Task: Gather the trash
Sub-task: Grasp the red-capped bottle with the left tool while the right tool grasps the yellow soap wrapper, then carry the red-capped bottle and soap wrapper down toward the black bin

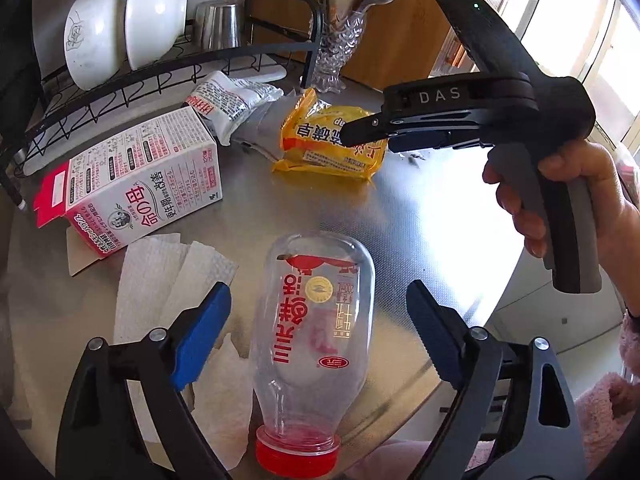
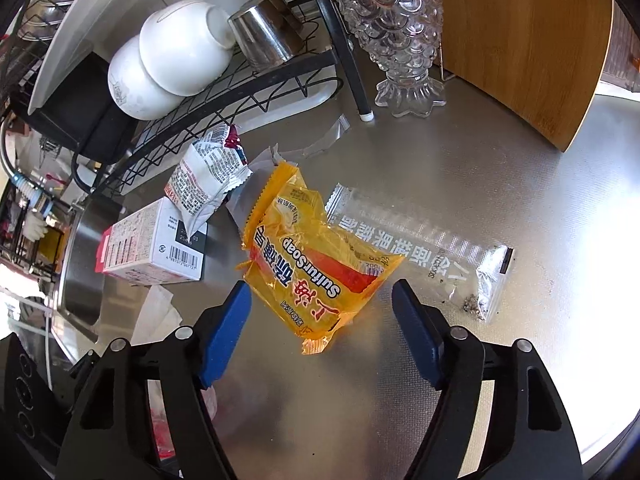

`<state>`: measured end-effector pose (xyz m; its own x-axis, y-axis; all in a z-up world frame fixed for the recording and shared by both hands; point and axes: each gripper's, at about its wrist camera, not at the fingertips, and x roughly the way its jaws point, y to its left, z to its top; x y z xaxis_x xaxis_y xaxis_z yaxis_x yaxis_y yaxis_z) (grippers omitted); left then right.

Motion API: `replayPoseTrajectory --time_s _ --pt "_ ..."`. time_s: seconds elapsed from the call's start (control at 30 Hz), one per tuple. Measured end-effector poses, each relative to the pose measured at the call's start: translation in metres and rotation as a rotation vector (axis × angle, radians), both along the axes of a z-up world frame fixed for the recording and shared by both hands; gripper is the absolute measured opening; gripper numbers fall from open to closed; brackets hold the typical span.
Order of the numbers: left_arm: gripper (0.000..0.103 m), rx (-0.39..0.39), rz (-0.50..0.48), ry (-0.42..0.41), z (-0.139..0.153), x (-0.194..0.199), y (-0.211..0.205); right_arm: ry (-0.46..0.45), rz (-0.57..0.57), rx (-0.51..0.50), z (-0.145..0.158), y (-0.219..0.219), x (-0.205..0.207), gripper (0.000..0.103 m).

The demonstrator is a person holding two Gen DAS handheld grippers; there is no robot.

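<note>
Straddling bottle point(image 1: 316, 344), left fingers point(image 1: 202, 336) spread; right fingers point(image 2: 224, 332) spread around wrapper point(image 2: 316, 256); contact unclear.

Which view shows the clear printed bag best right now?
The right wrist view: the clear bag lies flat on the counter beside the yellow wrapper, fully visible with crumbs at one end. In the left wrist view the right gripper hides it.

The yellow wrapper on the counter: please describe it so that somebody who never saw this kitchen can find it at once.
Start at the black dish rack holding white bowls, then look forward onto the steel counter. Between a pink-and-white carton and a clear printed bag lies the yellow wrapper. It is the only yellow item, crinkled, reading "Sulfur Soap", in front of the open right gripper.
</note>
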<state>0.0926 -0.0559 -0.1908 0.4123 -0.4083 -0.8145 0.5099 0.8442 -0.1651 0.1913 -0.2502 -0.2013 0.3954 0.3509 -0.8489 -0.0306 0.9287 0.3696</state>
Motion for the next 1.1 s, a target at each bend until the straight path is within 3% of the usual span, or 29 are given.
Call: replayPoseTrajectory --time_s 0.1,0.23,0.43,0.7,1.1 --pt "0.074 0.002 -0.006 0.015 -0.004 0.000 0.000 -0.007 0.009 -0.003 -0.003 0.002 0.002 0.046" --pt "0.057 0.011 -0.004 0.027 -0.010 -0.001 0.001 -0.003 0.023 -0.017 -0.007 0.005 0.004 0.023" --pt "0.055 -0.003 0.011 0.003 -0.007 -0.003 0.006 -0.036 0.013 -0.022 0.001 0.005 -0.001 0.011" --pt "0.054 -0.030 0.034 -0.048 0.015 -0.006 0.006 -0.110 -0.005 -0.032 0.031 -0.002 -0.017 0.010" --pt "0.054 -0.020 0.078 -0.194 0.084 -0.053 0.017 -0.252 -0.038 -0.001 0.106 -0.015 -0.073 0.010"
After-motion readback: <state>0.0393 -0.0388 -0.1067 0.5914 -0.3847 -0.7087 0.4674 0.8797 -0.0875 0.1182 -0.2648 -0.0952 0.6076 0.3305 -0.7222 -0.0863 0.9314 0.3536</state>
